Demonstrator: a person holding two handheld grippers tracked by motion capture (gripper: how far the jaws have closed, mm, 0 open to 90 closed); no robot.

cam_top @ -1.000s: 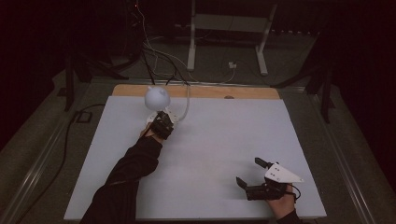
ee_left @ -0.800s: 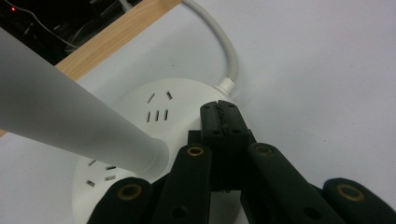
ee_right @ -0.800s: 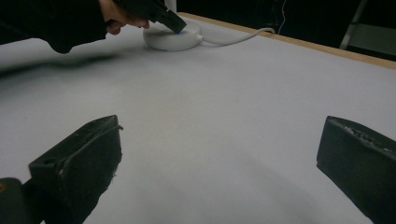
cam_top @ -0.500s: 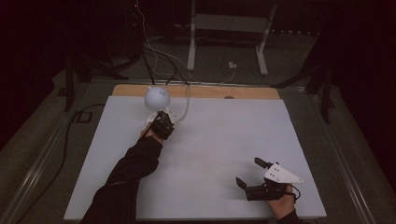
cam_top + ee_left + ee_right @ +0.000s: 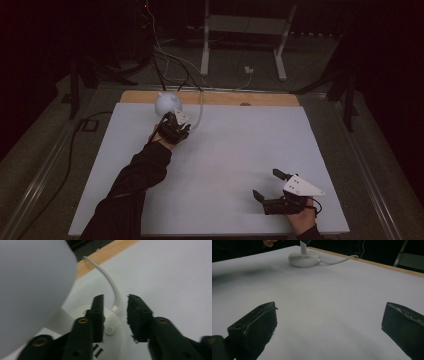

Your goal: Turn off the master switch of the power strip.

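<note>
White lamp (image 5: pixel 167 104) sits at far-left of the surface (image 5: pixel 235 150), same spot as a second ago; its round base (image 5: pixel 113 331) lies under the left gripper (image 5: pixel 115 315), fingers narrowly apart over it, gripping nothing; cable (image 5: pixel 107 277) runs off the far edge; right gripper (image 5: pixel 272 187) unmoved near right corner, fingers wide, empty.
</note>
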